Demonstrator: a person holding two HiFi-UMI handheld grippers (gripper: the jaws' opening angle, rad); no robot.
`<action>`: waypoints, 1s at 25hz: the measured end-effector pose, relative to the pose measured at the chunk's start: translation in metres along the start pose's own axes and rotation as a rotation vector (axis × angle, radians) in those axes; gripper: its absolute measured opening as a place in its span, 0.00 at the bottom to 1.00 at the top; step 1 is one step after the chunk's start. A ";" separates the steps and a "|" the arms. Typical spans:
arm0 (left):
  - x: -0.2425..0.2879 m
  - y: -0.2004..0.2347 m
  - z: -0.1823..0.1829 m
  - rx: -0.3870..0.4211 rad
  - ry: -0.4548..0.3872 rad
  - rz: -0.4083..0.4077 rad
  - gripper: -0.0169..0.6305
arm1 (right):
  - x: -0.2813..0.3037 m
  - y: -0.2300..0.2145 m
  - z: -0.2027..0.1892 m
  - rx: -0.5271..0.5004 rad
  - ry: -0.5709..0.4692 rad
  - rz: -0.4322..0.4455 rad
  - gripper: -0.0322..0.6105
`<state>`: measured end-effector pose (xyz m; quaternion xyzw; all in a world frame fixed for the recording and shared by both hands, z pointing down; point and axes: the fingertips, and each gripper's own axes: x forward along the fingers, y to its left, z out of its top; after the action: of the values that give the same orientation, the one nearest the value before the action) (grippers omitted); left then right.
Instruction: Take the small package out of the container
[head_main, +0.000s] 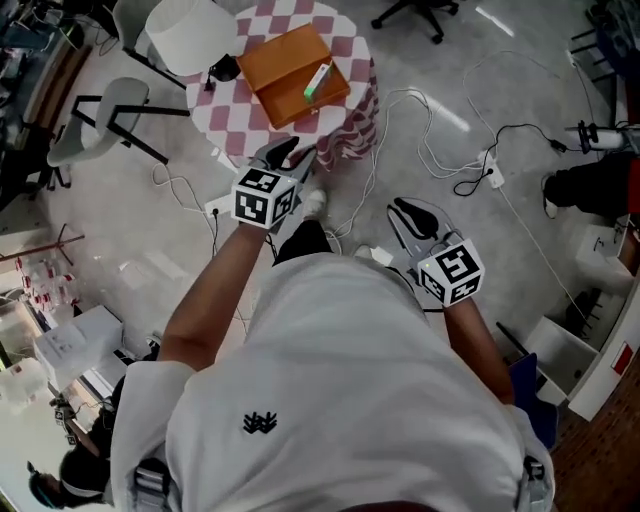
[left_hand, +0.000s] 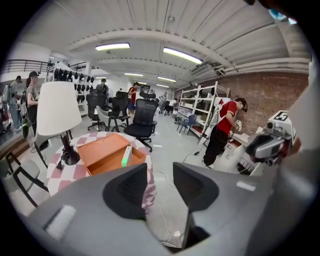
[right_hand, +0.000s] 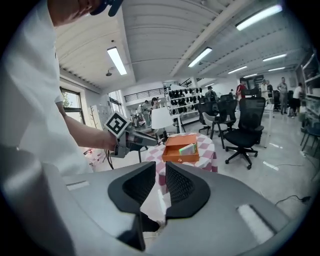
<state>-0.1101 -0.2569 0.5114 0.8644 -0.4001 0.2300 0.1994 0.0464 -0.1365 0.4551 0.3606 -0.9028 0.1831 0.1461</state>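
Note:
An open orange box, the container (head_main: 283, 62), lies on a round table with a pink-and-white checked cloth (head_main: 232, 122). A small white-and-green package (head_main: 317, 80) leans inside the box at its right side. My left gripper (head_main: 291, 156) is open and empty, in the air just short of the table's near edge. My right gripper (head_main: 408, 213) hangs further back over the floor, jaws a little apart with nothing between them. In the left gripper view, the container (left_hand: 101, 156) and package (left_hand: 126, 156) lie beyond the left gripper (left_hand: 160, 182). The right gripper view also shows the package (right_hand: 188, 148).
A lamp with a white shade (head_main: 192, 32) stands on the table left of the box. White chairs (head_main: 100, 125) stand to the table's left. Cables and a power strip (head_main: 487, 165) run over the floor. A person in red (left_hand: 223, 127) and black office chairs (left_hand: 141, 117) are further off.

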 end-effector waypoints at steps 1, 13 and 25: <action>0.012 0.014 0.005 0.006 0.012 0.000 0.29 | 0.004 -0.007 0.008 0.010 -0.007 -0.026 0.11; 0.154 0.120 0.023 0.072 0.165 -0.023 0.29 | 0.047 -0.050 0.036 0.152 0.003 -0.294 0.11; 0.231 0.150 0.008 0.102 0.295 -0.013 0.30 | 0.033 -0.050 0.026 0.296 0.005 -0.522 0.11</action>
<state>-0.0936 -0.4896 0.6576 0.8328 -0.3487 0.3733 0.2133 0.0558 -0.2009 0.4566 0.5977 -0.7425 0.2699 0.1365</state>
